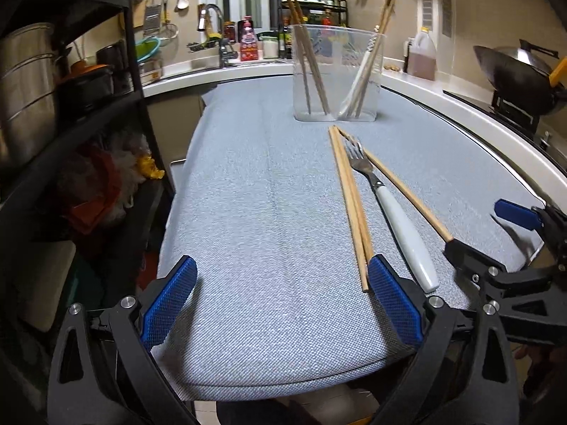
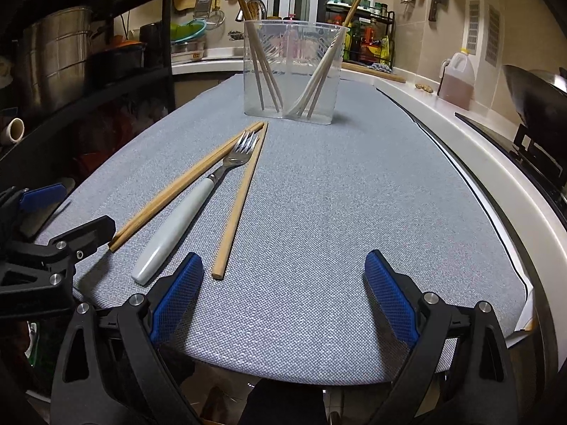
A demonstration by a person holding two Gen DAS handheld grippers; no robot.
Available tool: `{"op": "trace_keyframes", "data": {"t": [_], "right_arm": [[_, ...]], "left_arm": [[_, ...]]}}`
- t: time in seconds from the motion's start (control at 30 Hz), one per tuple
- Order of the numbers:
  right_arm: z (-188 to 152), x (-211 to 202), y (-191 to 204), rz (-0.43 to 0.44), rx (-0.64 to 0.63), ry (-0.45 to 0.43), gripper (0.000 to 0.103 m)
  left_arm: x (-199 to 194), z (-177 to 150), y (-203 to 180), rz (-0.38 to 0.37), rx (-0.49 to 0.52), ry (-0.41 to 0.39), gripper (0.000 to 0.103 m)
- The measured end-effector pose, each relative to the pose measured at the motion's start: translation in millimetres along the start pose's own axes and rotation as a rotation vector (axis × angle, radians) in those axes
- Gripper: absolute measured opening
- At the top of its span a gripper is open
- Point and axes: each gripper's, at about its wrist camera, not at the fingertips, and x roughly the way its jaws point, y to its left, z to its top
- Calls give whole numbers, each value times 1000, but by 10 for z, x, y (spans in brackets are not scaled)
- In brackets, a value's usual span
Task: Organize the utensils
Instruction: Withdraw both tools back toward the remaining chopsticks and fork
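Fork (image 2: 198,205), white-handled: lies lengthwise, tines toward clear holder (image 2: 291,71), between chopsticks (image 2: 238,205). Left gripper (image 1: 281,301), right gripper (image 2: 283,297): low, level, fingers spread, empty.

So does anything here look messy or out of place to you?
Yes. A fork and three chopsticks lie loose on the grey mat: a pair left of the fork, a single right of it, their tips meeting by the tines. The rest stand in the clear holder. Nothing looks spilled or broken.
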Motion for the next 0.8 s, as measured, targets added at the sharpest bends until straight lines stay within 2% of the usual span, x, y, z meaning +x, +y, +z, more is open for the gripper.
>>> {"op": "trace_keyframes", "data": {"t": [0.1,0.27,0.43,0.7,0.8], "right_arm": [[10,22,-17,0,8,0,91],[23,62,-8,3,8,-6,91],[63,121,-17,14,19,-6,91],[77,164,2,17,31,-12,91],[71,185,9,32,48,-21,91]], "left_arm": [[31,-6,-25,-4,16,-1,94],[103,41,23,-31,-28,17,94],[155,57,86,-28,-37,20,94],[189,69,65,-29,-3,23,93],[199,74,-7,-56,10,8,86]]}}
